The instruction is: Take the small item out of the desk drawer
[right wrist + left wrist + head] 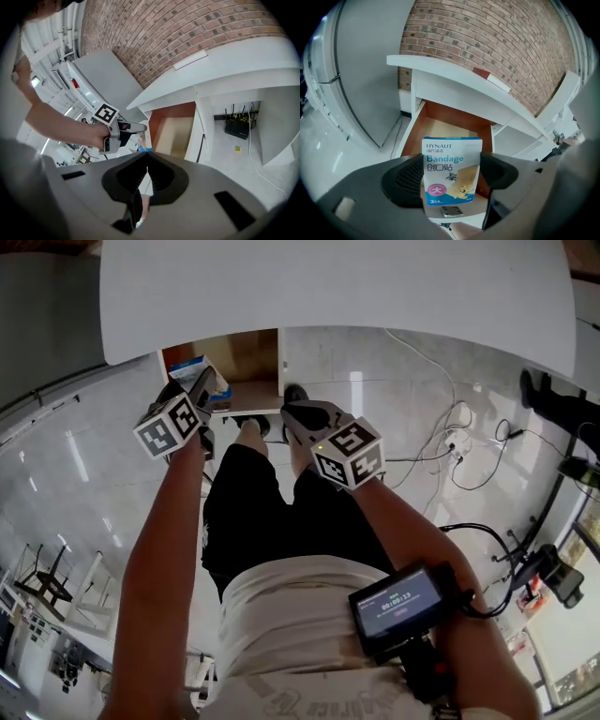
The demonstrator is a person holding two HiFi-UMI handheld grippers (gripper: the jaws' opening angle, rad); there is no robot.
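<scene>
Shiny, smooth, rough

The bandage pack [452, 171] looks like glossy printed card, maybe thin plastic. The left gripper [452, 177] is matt grey plastic with dark ribbed jaws. The drawer [440, 126] is smooth brown wood inside. The counter [328, 287] is smooth matt white. The floor [394, 362] is shiny pale stone. The brick wall [497, 42] looks rough.

The brown wooden drawer [440, 127] juts from under the white table top [454, 75], open to reach from above. The left claw [452, 176], clamped on a blue-and-white bandage packet [452, 159], blocks its left front corner. The right claw [146, 176], jaws together, hangs beside the right corner.
</scene>
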